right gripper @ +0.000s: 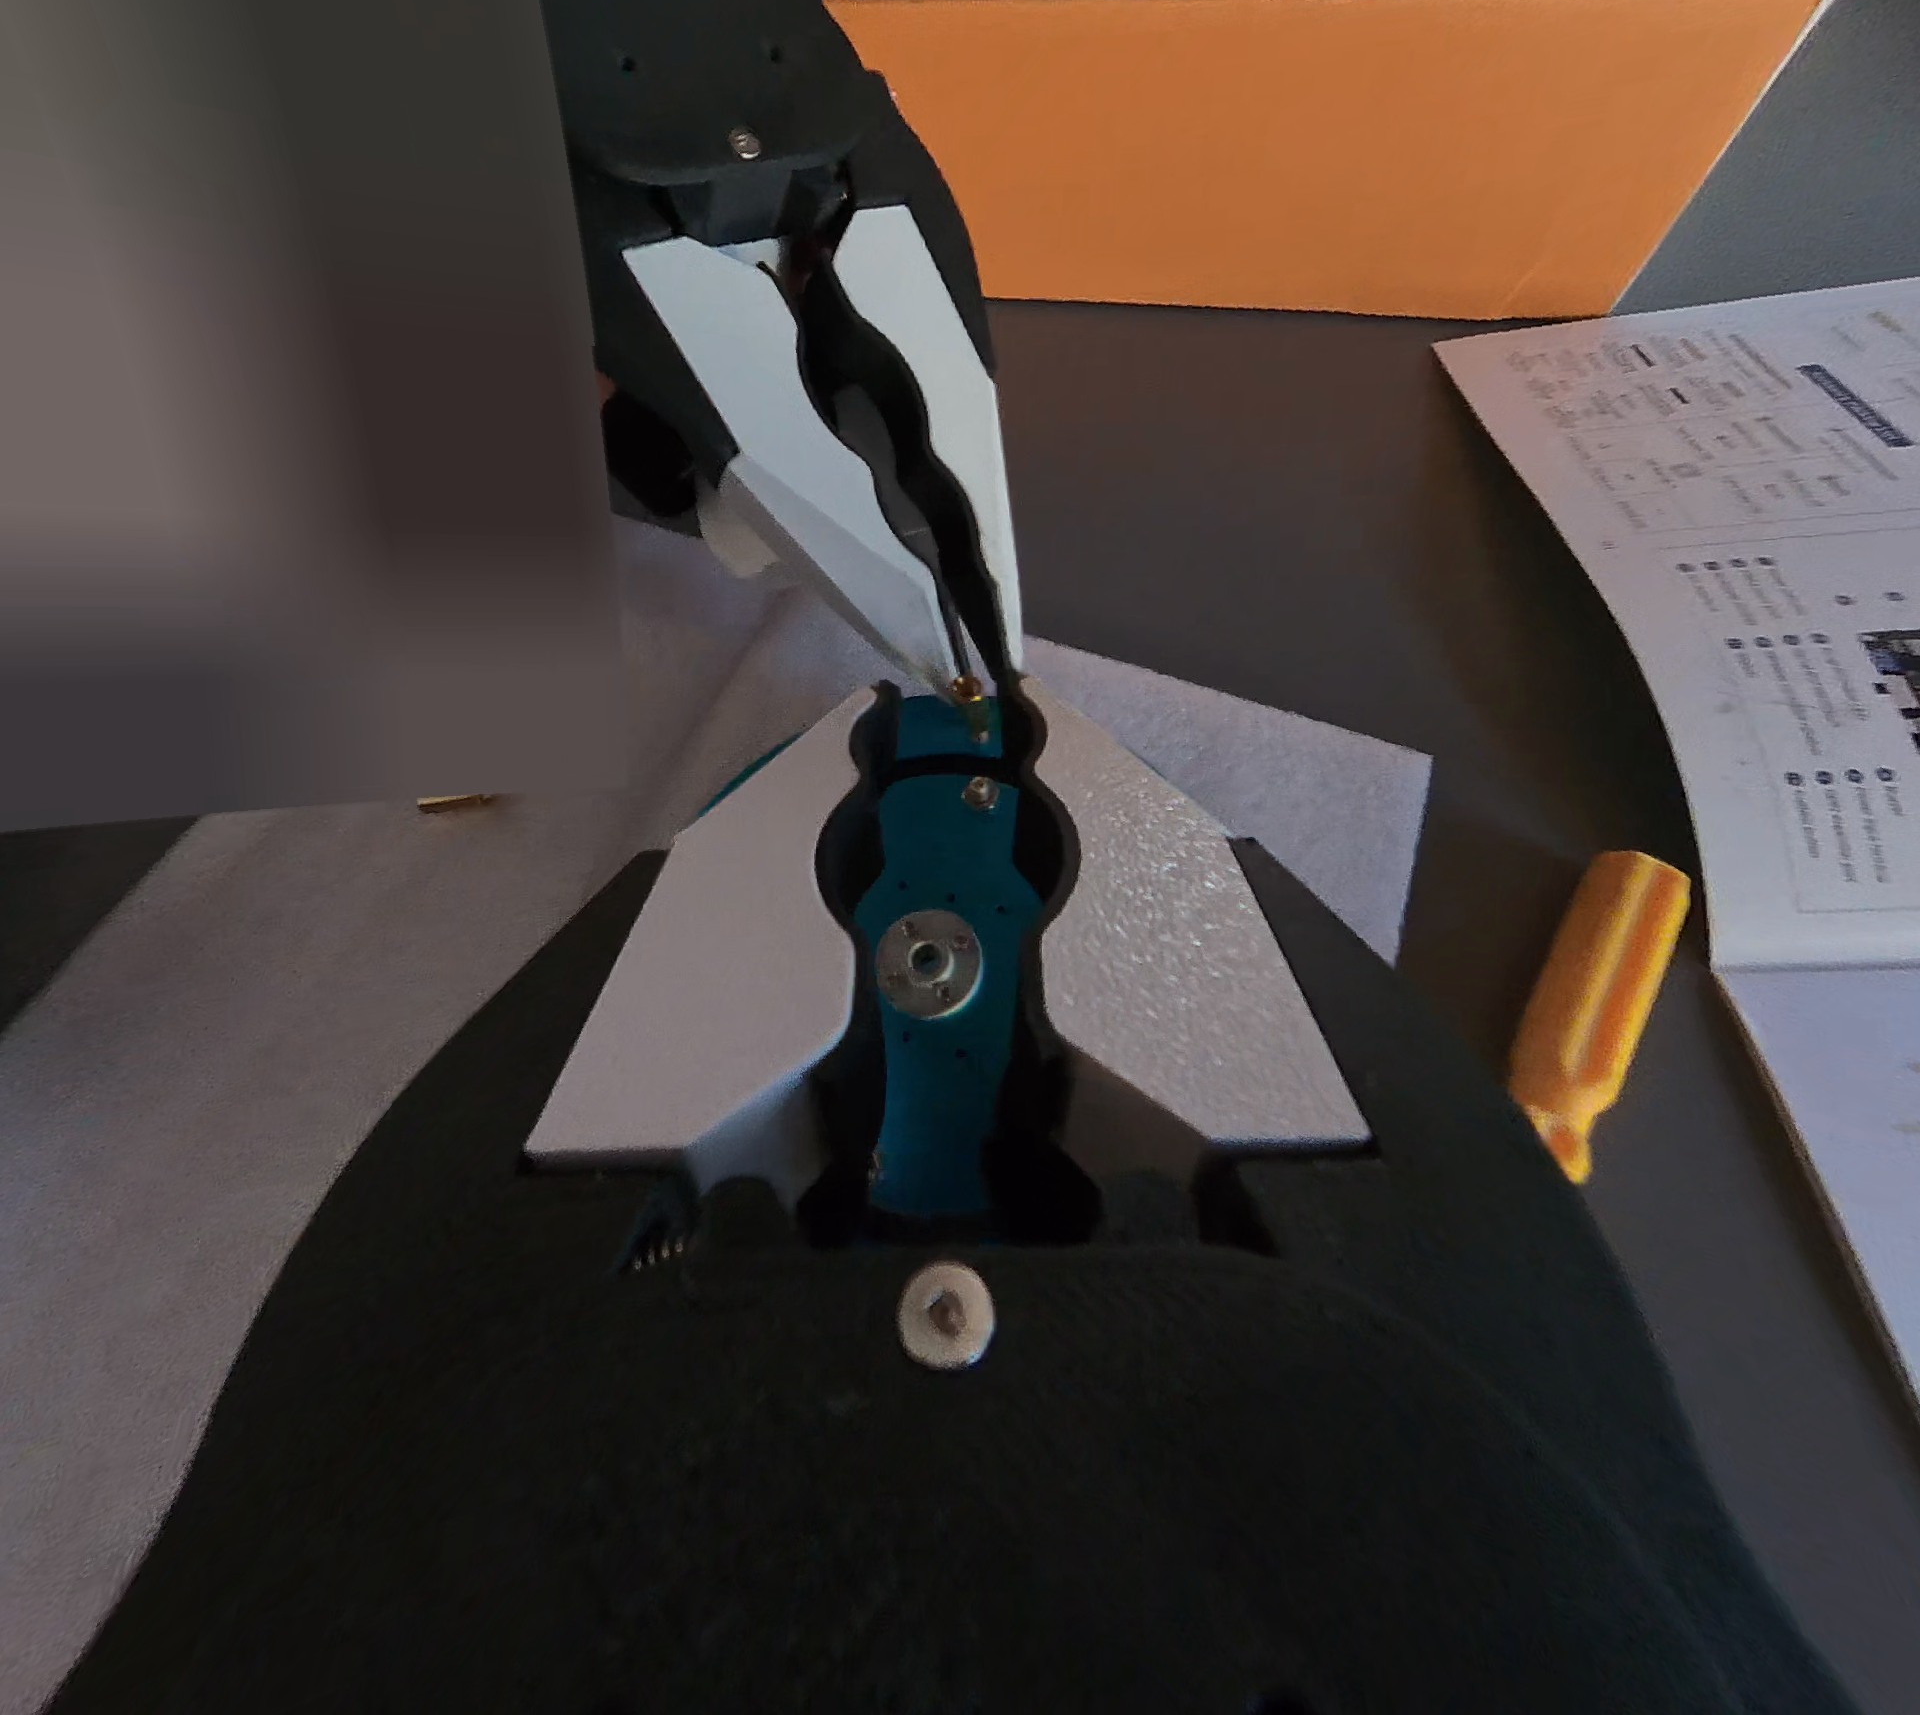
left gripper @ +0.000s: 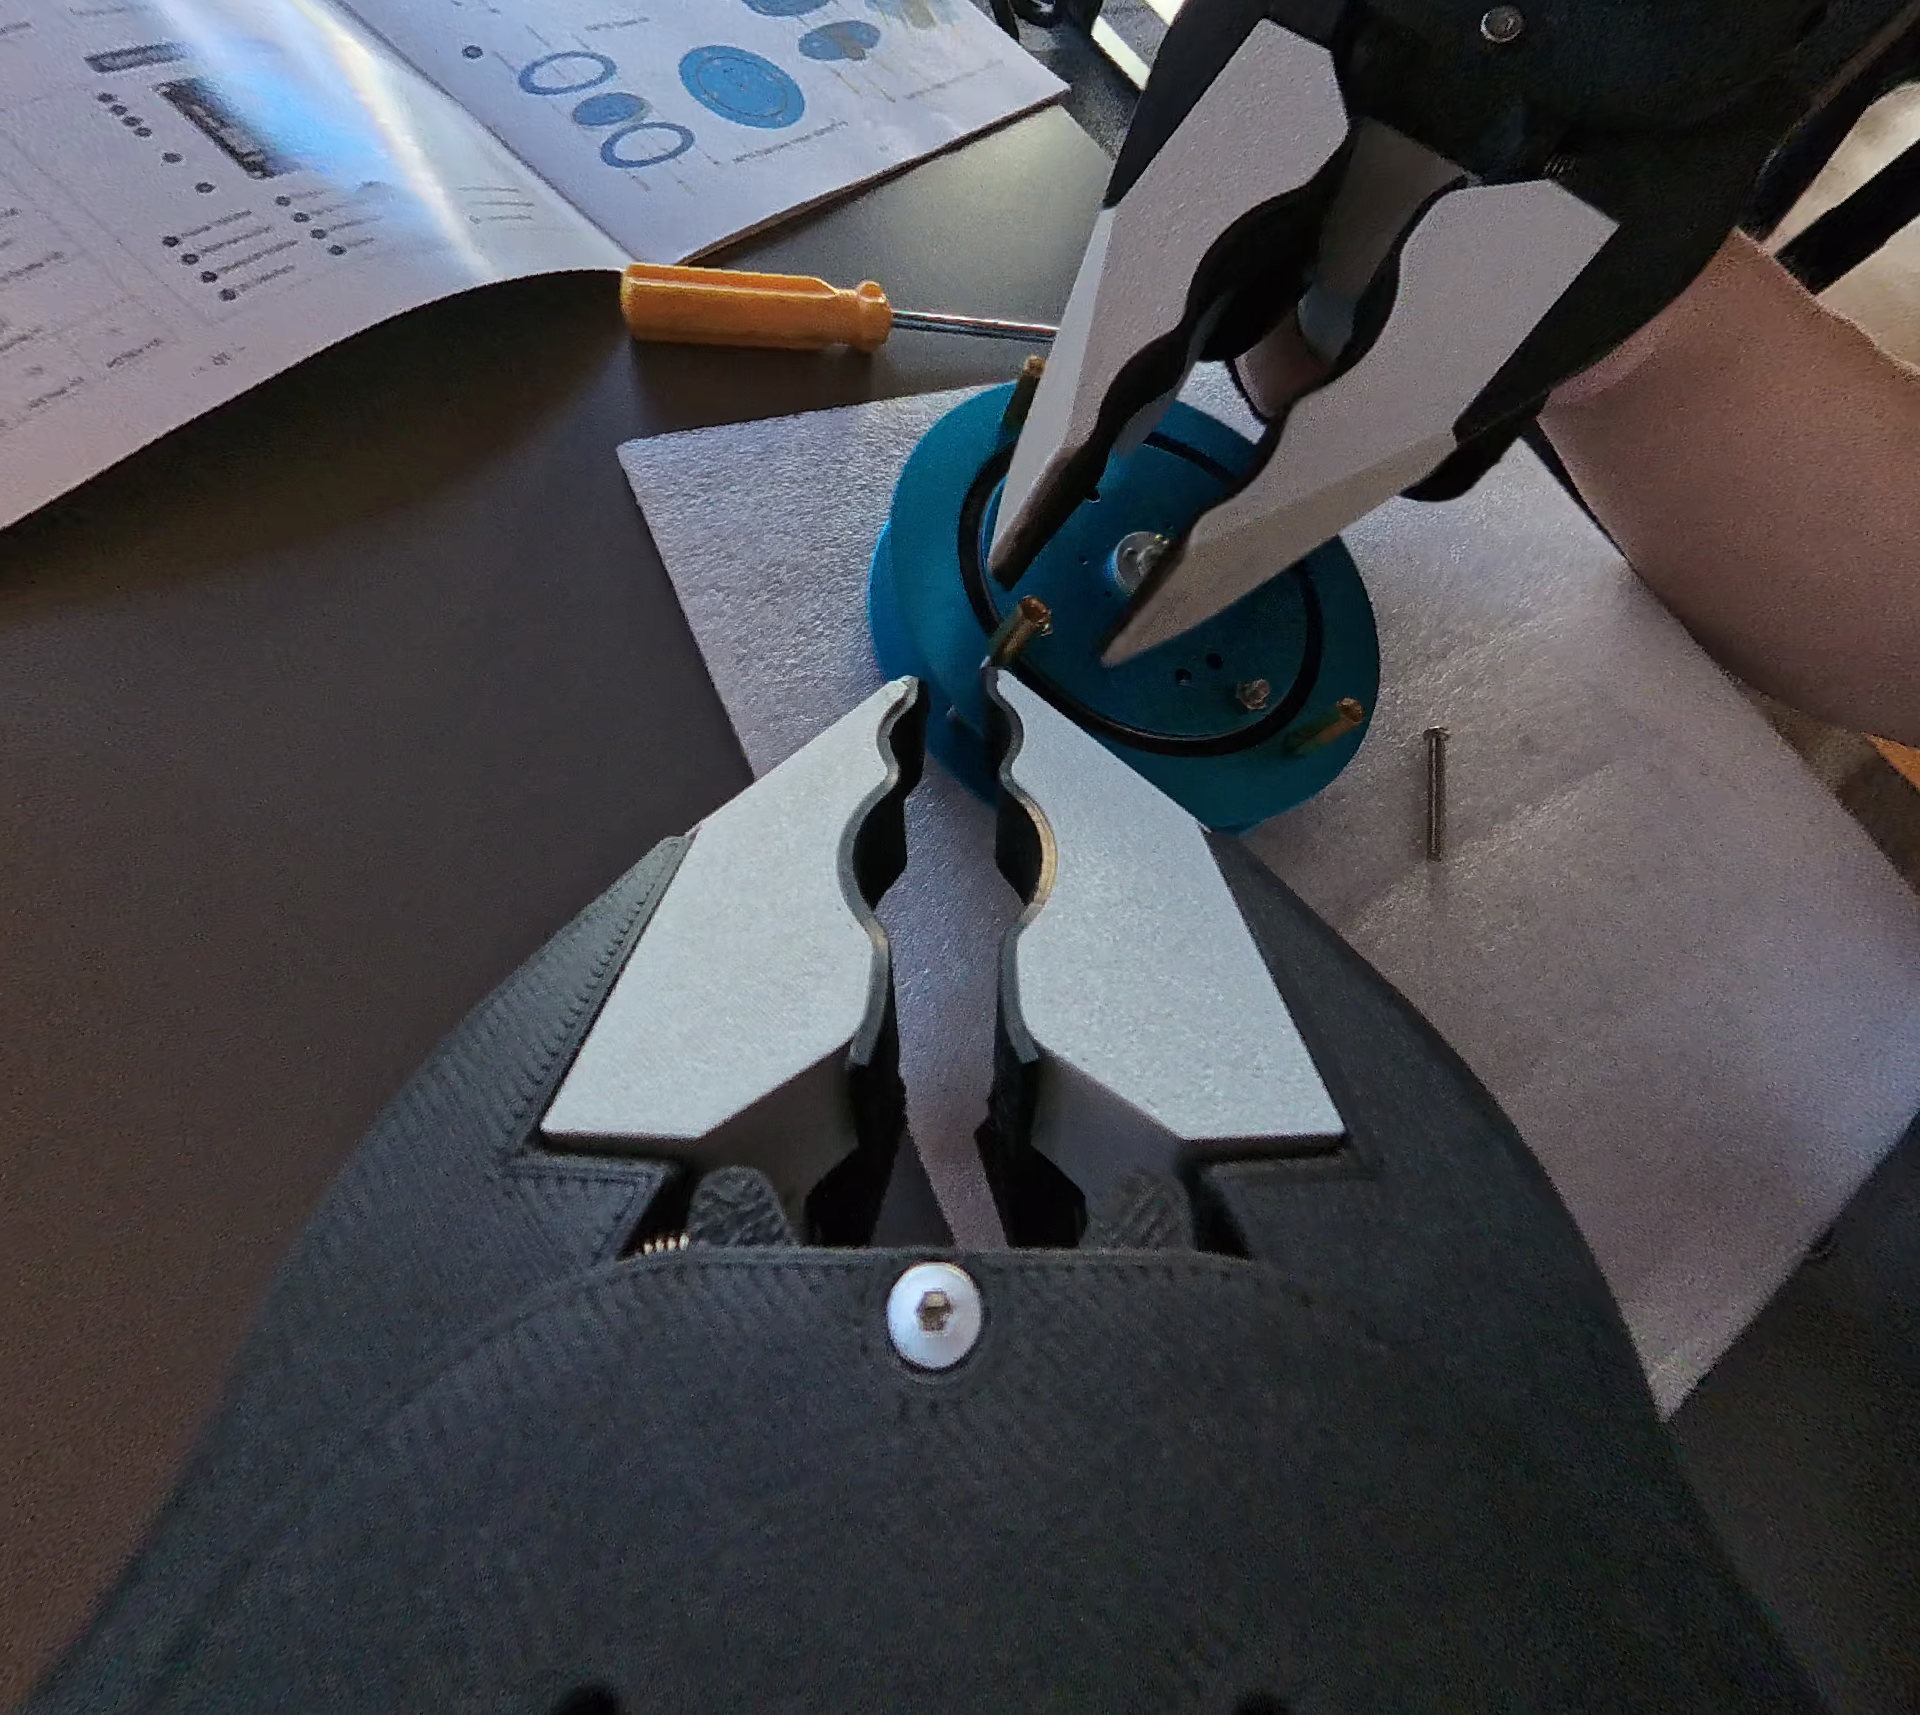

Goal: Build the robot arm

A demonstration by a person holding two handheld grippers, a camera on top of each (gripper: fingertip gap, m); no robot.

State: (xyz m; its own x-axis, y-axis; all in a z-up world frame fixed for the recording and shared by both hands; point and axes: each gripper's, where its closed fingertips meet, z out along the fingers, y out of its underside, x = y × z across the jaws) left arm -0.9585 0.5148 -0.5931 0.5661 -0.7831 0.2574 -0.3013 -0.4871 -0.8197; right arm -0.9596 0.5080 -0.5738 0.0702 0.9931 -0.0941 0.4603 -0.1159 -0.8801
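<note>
A round blue disc [left gripper: 1247, 626] lies on a white foam sheet [left gripper: 1558, 938] on a dark table. Brass standoffs stand on its rim. My left gripper [left gripper: 953, 685] has only a narrow gap between its tips, which sit at the disc's near edge beside one brass standoff [left gripper: 1018, 626]. I cannot see a grip on it. My right gripper [left gripper: 1060, 611] comes down from the upper right, open, with both tips resting on the disc's inner plate near a silver hub [left gripper: 1138, 559]. In the right wrist view my right gripper [right gripper: 956, 699] straddles the disc [right gripper: 935, 1073]. The left gripper [right gripper: 982, 676] meets the standoff [right gripper: 971, 699] there.
An orange-handled screwdriver [left gripper: 758, 304] lies beside an open manual [left gripper: 416, 55]. A loose dark screw [left gripper: 1434, 792] lies on the foam right of the disc. A loose brass standoff [right gripper: 452, 801] lies at the foam's far edge. An orange box [right gripper: 1299, 148] with parts stands behind. A forearm [left gripper: 1766, 470] is at right. My left and right fingertips are right by each other.
</note>
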